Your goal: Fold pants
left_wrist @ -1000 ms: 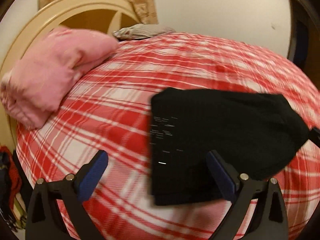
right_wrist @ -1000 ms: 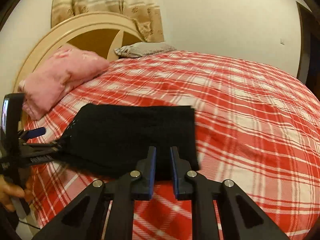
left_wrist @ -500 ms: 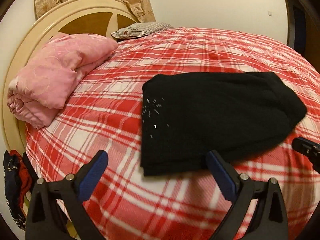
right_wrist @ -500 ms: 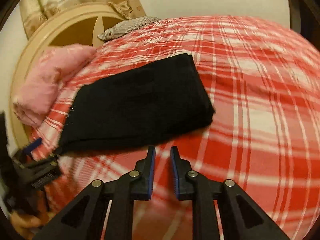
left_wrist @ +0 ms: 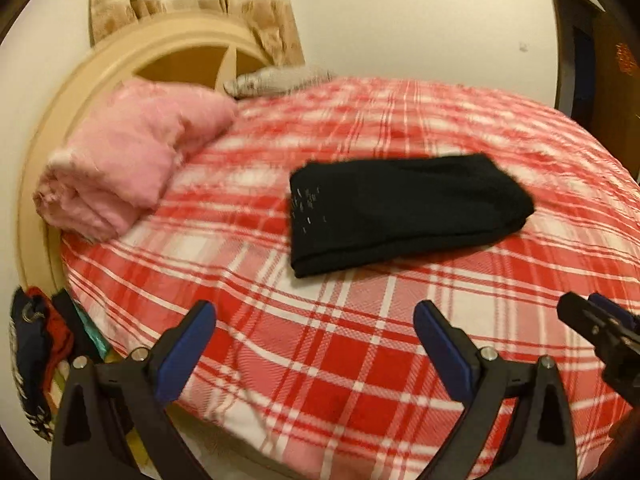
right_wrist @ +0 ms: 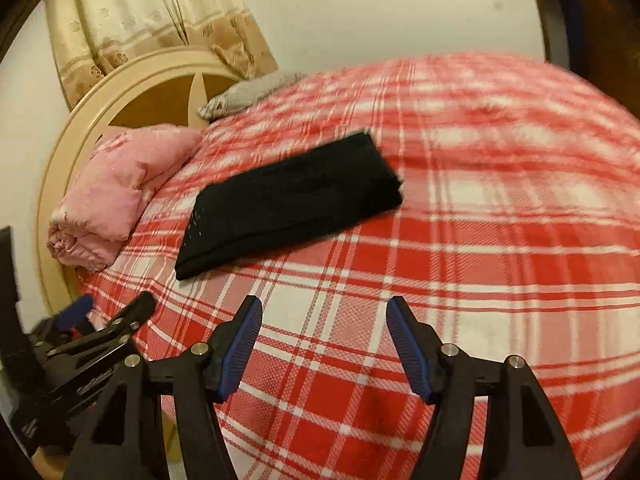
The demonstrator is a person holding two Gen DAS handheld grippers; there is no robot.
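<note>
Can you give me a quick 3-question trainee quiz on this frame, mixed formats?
1. True or false: the black pants lie folded on the plaid bedspread, held by neither gripper.
2. Multiple choice: the right gripper is A) shut on the pants, B) open above the bedspread, C) out of view.
3. Fill in: the pink blanket lies against the ____, on the far side of the pants from the left gripper.

Key: 1 true; 2 B; 3 headboard.
</note>
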